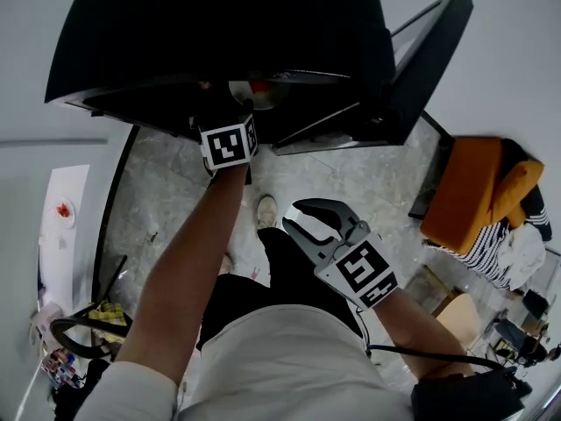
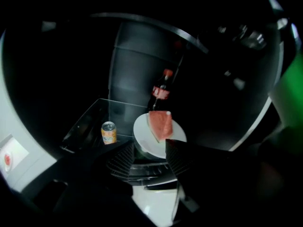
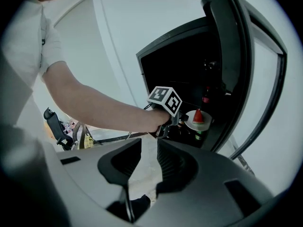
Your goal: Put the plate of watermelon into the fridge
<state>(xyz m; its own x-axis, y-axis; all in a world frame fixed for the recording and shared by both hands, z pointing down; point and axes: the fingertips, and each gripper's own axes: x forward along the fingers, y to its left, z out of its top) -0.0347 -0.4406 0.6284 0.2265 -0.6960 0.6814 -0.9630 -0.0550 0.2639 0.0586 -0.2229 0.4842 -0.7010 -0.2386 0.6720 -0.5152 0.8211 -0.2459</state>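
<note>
The white plate (image 2: 142, 137) carries a red watermelon wedge (image 2: 161, 125) and rests on a glass shelf (image 2: 90, 122) inside the dark fridge (image 1: 219, 33). My left gripper (image 2: 149, 148) reaches into the fridge, jaws spread wide on either side of the plate's near rim, pads apart from it. From outside, its marker cube (image 1: 230, 143) shows at the fridge opening. The right gripper view shows the plate (image 3: 199, 121) and wedge (image 3: 198, 116) just past that cube (image 3: 165, 100). My right gripper (image 1: 296, 222) hangs outside by my waist, jaws a narrow gap apart and empty.
An orange can (image 2: 109, 133) stands on the shelf left of the plate, a cola bottle (image 2: 161, 91) behind it. The fridge door (image 1: 421, 68) stands open to the right. An orange bag and clothes (image 1: 469, 196) lie at right, a white table (image 1: 63, 210) at left.
</note>
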